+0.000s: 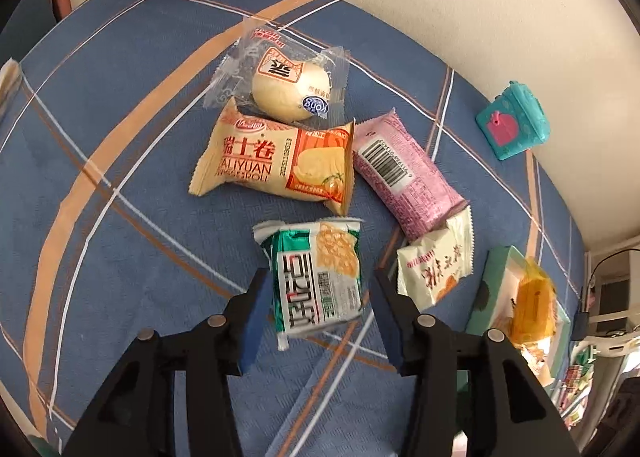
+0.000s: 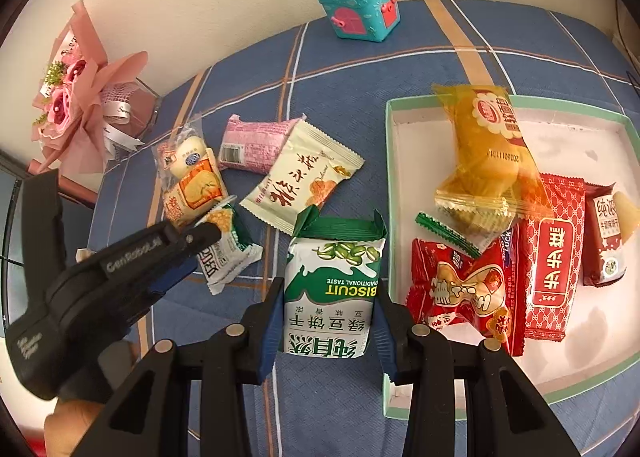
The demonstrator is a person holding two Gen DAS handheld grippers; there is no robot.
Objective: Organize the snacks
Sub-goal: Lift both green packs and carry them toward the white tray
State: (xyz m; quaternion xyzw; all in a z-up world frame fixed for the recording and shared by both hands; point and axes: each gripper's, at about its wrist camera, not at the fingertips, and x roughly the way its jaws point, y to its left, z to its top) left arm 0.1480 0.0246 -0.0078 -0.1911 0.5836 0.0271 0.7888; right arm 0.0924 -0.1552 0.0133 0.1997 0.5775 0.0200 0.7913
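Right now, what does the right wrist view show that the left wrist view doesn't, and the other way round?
Only the right wrist view shows the right gripper shut on the green biscuit pack, the red packs inside the tray, and the pink bouquet.

Only the left wrist view shows the left gripper's pads against the corn snack head-on, and the full front of the Swiss roll pack.

Both show the bun, the pink pack, the cream pack, the teal box, the yellow pack and the blue cloth.
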